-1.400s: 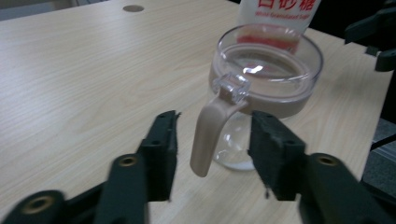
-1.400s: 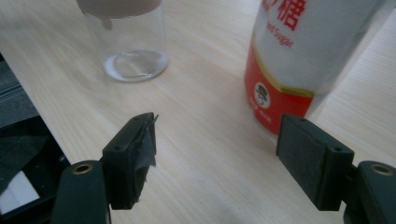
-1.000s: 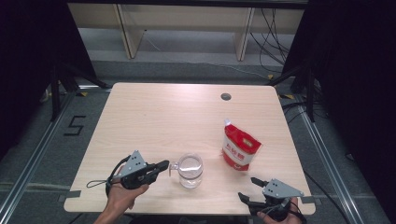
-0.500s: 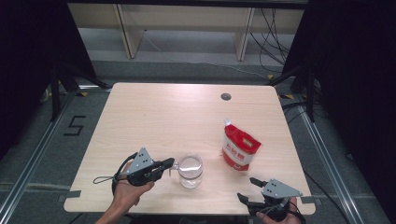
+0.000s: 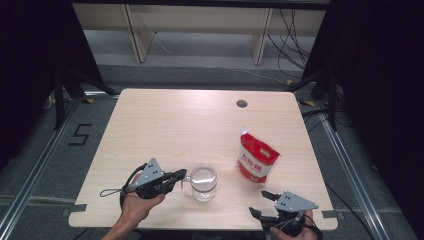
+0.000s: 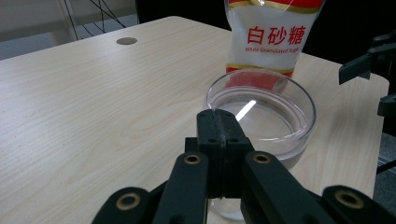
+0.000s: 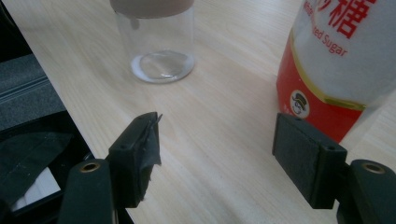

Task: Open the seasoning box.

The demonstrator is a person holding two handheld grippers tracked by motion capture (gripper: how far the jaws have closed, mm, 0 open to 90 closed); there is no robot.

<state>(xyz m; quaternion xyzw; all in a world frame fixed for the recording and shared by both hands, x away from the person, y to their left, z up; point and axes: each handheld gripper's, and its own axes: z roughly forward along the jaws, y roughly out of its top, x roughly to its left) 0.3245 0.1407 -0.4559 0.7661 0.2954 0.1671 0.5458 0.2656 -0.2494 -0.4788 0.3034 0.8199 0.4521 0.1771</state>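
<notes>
**Left gripper at the glass jar, right gripper spread near the sugar bag**

Table (image 5: 165, 125): light wood, a small round hole (image 5: 242, 103) near its far edge.

Glass jar (image 5: 204, 182): clear, upright, no lid, near the table's front edge, roughly midway between the two hands. In the left gripper view its open rim (image 6: 261, 109) sits just past the jaw tips.

Sugar bag (image 5: 256, 159): red and white, standing, right of the jar and apart from it. Printed label visible in the left gripper view (image 6: 273, 32).

Left gripper (image 5: 181, 175): held level, pointing at the jar's left side. Jaws clenched together, pads meeting face to face; the tips reach the jar's wall, whether they pinch its edge I cannot tell.

Right gripper (image 5: 259, 203): at the front right corner of the table, well apart from the jar, short of the bag. Jaws released, wide gap, nothing between them; they have just been closing slightly. In the right gripper view the bag (image 7: 345, 60) stands just beyond the right-hand pad.
</notes>
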